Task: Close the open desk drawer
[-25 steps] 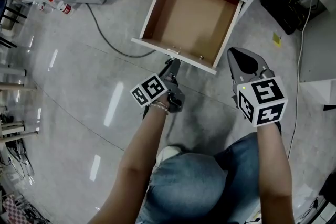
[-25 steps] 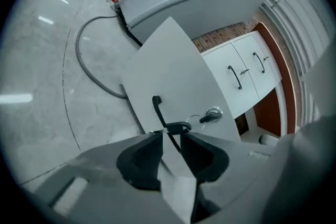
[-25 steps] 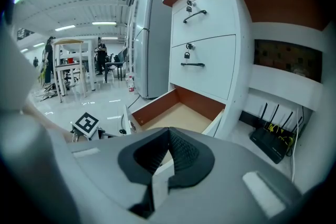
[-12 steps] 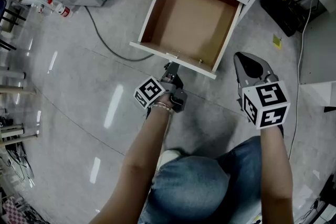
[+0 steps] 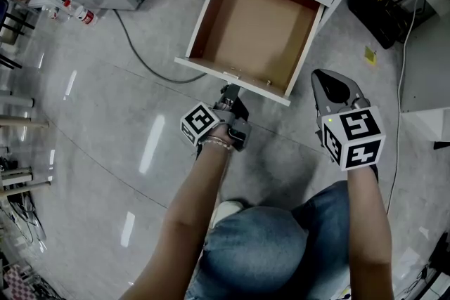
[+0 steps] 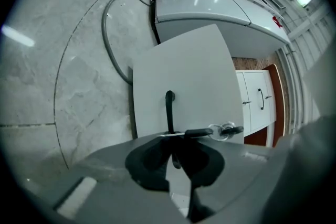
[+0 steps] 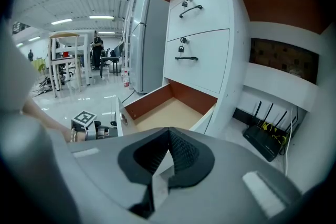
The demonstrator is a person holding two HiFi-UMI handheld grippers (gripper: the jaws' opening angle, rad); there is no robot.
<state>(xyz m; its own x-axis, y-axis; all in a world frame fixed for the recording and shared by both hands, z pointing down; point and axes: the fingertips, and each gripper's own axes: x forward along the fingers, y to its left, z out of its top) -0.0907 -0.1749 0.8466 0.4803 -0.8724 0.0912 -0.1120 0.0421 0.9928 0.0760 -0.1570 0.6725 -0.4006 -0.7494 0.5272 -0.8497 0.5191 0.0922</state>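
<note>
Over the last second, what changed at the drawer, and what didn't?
The left gripper has just been closing its jaws and now clamps the black handle on the drawer front. The drawer stays pulled out and empty. The right gripper stays beside it, shut and holding nothing.

We find no word, number or brand that we can read. The white plastic cube (image 5: 202, 123) on the left gripper (image 5: 228, 90) and the like cube (image 5: 353, 137) on the right gripper (image 5: 328, 78) carry only black square code patterns. The red-and-white label (image 5: 81, 10) on the small bottle (image 5: 87, 12) on the floor (image 5: 105, 116) is too small to read.
</note>
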